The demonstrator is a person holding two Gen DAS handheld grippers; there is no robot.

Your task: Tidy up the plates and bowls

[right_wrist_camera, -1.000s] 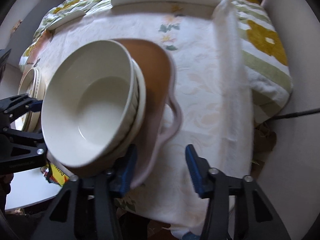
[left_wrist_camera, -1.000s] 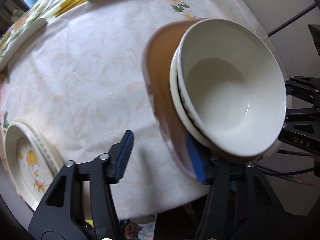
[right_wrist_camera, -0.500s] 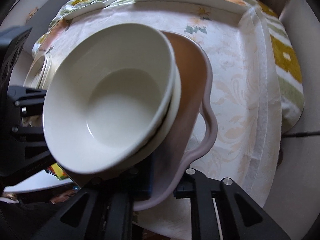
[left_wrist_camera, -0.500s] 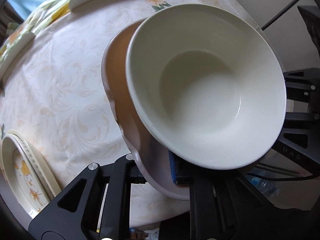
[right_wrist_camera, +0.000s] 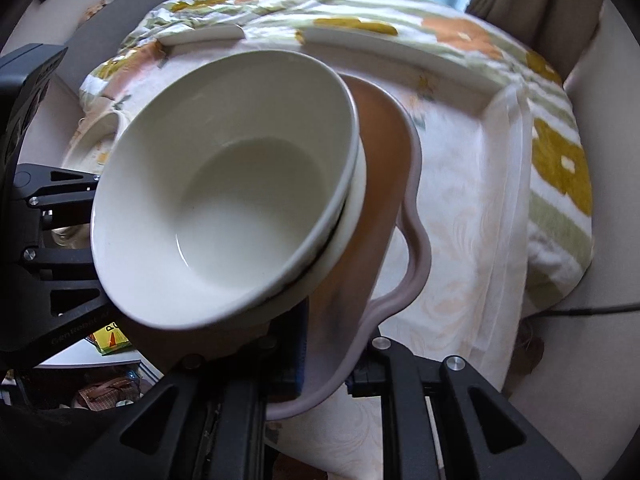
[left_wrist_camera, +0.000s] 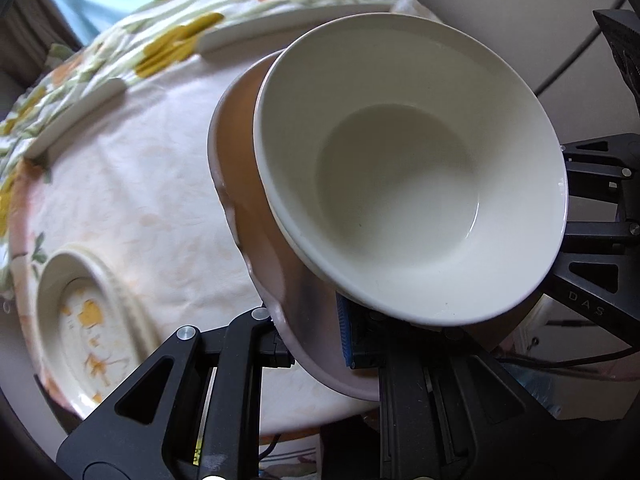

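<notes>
Two stacked cream bowls (left_wrist_camera: pixel 400 184) on a scallop-rimmed brown plate (right_wrist_camera: pixel 384 168).

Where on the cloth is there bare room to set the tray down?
Free: the wide pale patch of tablecloth between the flowered plate near the front-left edge and the white strips along the far edge. Also free is the cloth right of the tray. It is crowded only around the flowered plate.
</notes>
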